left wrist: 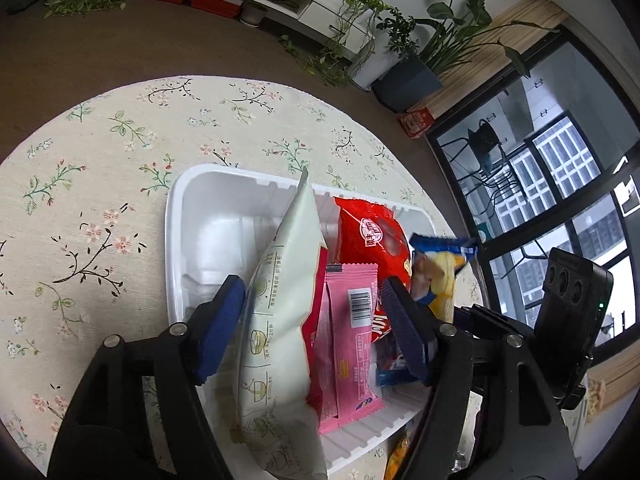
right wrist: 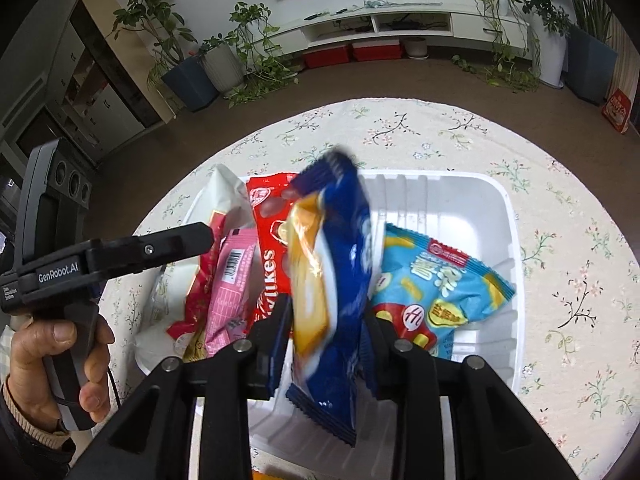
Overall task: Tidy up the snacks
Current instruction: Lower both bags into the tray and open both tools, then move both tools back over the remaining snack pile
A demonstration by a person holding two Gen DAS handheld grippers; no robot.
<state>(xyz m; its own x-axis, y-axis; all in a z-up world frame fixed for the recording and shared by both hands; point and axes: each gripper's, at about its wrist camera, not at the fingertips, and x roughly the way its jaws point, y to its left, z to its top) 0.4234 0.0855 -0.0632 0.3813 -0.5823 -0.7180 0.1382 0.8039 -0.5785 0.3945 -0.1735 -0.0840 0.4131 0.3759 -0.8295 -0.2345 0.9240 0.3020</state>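
Note:
A white tray (left wrist: 176, 240) (right wrist: 516, 280) sits on the floral tablecloth. At one end of it, a tall white packet (left wrist: 280, 280), a pink packet (left wrist: 352, 344) and a red packet (left wrist: 368, 236) stand on edge. My left gripper (left wrist: 314, 316) is open wide, with the white and pink packets standing loose between its blue pads. My right gripper (right wrist: 325, 336) hangs over the tray's middle. A dark blue and yellow packet (right wrist: 340, 280) (left wrist: 440, 276) sits blurred between its fingers, which look parted. Flat in the tray's right part lies a light blue packet (right wrist: 440, 292).
The round table (left wrist: 100, 160) has bare cloth around the tray. An orange wrapper (left wrist: 400, 456) shows beside the tray's near edge. A hand (right wrist: 60, 344) holds the left gripper's handle. Potted plants, a low white cabinet and a glass door line the room's edges.

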